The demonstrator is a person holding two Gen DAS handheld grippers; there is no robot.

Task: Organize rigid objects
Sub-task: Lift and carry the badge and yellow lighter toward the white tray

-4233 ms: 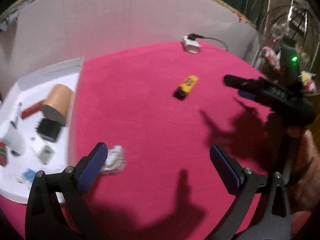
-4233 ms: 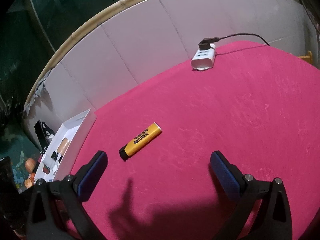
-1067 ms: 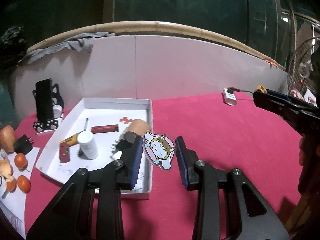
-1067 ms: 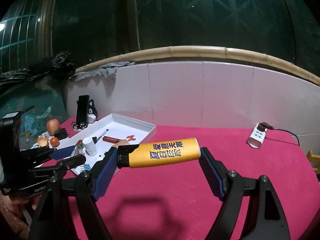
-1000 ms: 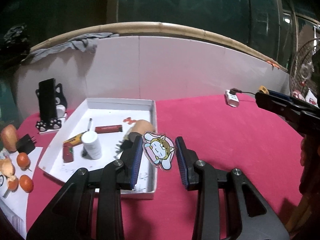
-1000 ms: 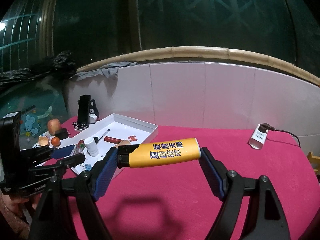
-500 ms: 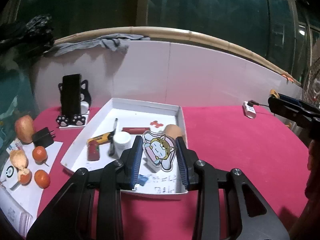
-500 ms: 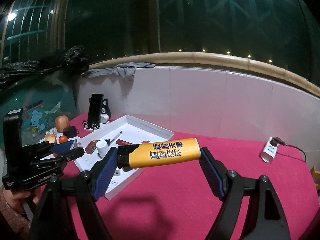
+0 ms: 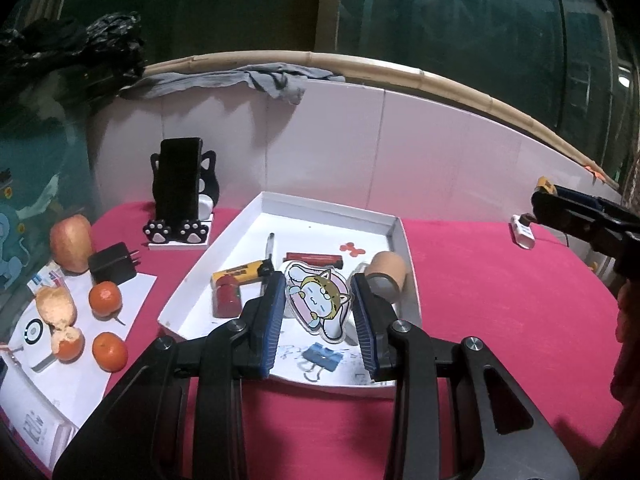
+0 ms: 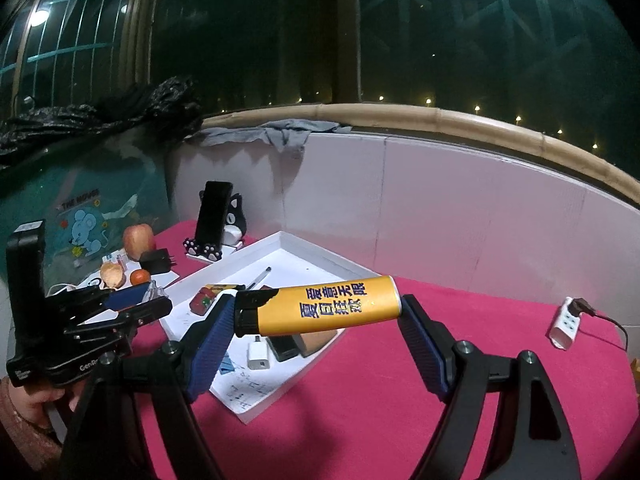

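My left gripper (image 9: 318, 304) is shut on a flat cartoon cat charm (image 9: 317, 303), held in the air over the near end of the white tray (image 9: 409, 258). The tray lies on the pink tablecloth and holds a brown cylinder (image 9: 387, 276), a red stick (image 9: 314, 258), a yellow lighter (image 9: 240, 274), a pen and a blue clip (image 9: 322, 357). My right gripper (image 10: 318, 314) is shut on a yellow lighter with a black cap (image 10: 318, 306), held crosswise above the tray's right side (image 10: 336, 262). The left gripper (image 10: 132, 304) shows at the left of the right wrist view.
Left of the tray stand a black phone on a cat-paw holder (image 9: 178, 192), an apple (image 9: 71, 242), a black charger (image 9: 112, 268) and several oranges (image 9: 105, 298) on white paper. A white power strip (image 10: 564, 322) with its cable lies far right. A white wall panel backs the table.
Both grippers have swung left with their loads. The tray, phone holder and fruit have come further into view; the charm now hangs over the tray's near end.
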